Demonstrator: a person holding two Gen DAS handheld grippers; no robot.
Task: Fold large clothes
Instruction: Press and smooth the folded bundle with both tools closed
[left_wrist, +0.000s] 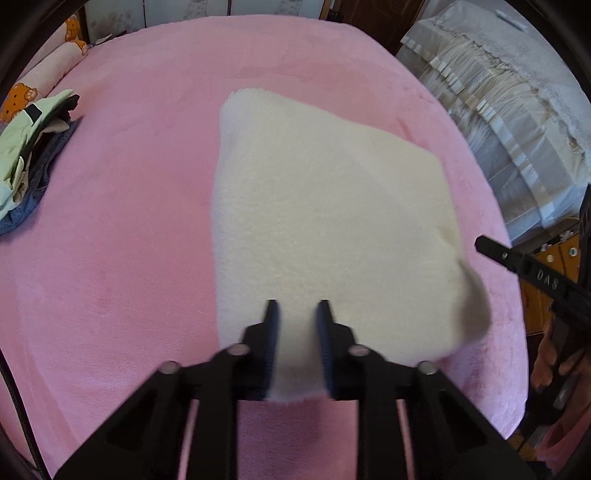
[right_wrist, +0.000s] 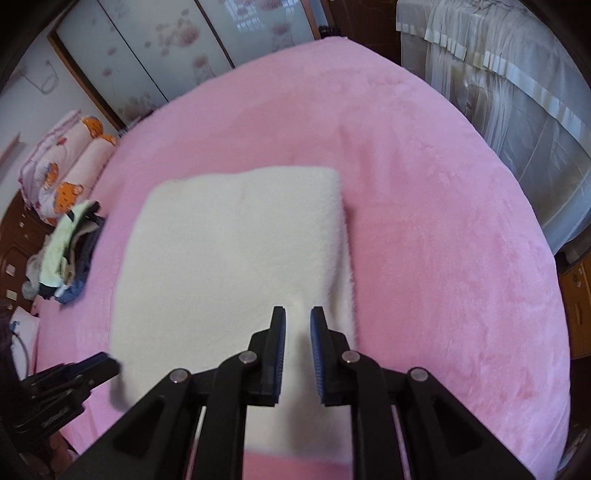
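Your left gripper (left_wrist: 296, 314) and right gripper (right_wrist: 297, 321) both have their fingers parted over the near edge of the cream fleece garment (left_wrist: 325, 229), gripping nothing. It lies folded on the pink bed (left_wrist: 122, 221). Close too shallow and you'll likely catch one layer, so the fold could slide apart.

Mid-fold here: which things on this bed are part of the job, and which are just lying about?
Part of the job:
- white fleece garment, folded on the pink bedspread
- left hand-held gripper, open
- right hand-held gripper, open

Lying about:
- pile of clothes at the bed's edge
- bear-print pillows
- curtains
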